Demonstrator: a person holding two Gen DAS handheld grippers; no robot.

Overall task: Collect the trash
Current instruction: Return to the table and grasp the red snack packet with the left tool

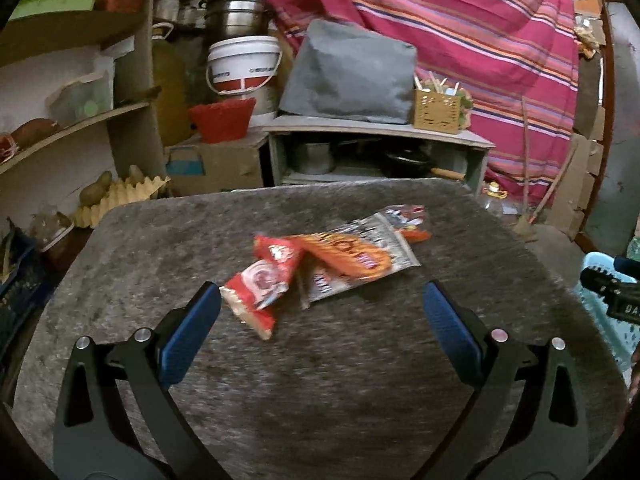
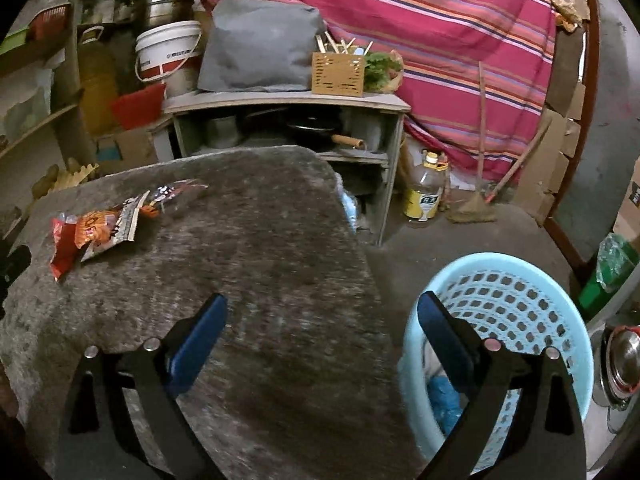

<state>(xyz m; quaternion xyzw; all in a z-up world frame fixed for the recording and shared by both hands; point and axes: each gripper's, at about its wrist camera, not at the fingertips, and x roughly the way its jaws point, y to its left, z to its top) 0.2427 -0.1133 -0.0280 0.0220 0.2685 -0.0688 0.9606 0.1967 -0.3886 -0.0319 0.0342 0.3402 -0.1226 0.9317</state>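
Your left gripper [image 1: 322,304] hangs over the grey, speckled table [image 1: 320,380] with its jaws spread wide and nothing between them; the blue pads [image 1: 188,336] sit to either side of bare tabletop. Just ahead of that gripper lies the trash: a red snack wrapper [image 1: 264,280], crumpled and nearest your left pad, overlapping an orange and white wrapper [image 1: 352,258] that stretches away to the right, with a small dark-printed wrapper [image 1: 404,214] at its far end. All three lie flat on the table, touching or overlapping one another, and no jaw touches them. Your right gripper [image 2: 322,312] is likewise empty, its jaws wide apart; its left finger is over the table's right edge, and its right finger is over the light blue perforated basket [image 2: 520,280]. That basket stands on the floor just beside the table and holds something blue and something pale at its bottom, though you cannot tell what they are. From the right wrist view the wrappers [image 2: 104,224] lie at the far left of the table, well apart from your right gripper. Behind the table stands a low shelf unit [image 2: 288,104] carrying a grey cushion [image 2: 260,48], with a striped pink cloth [image 2: 420,20] hanging behind.
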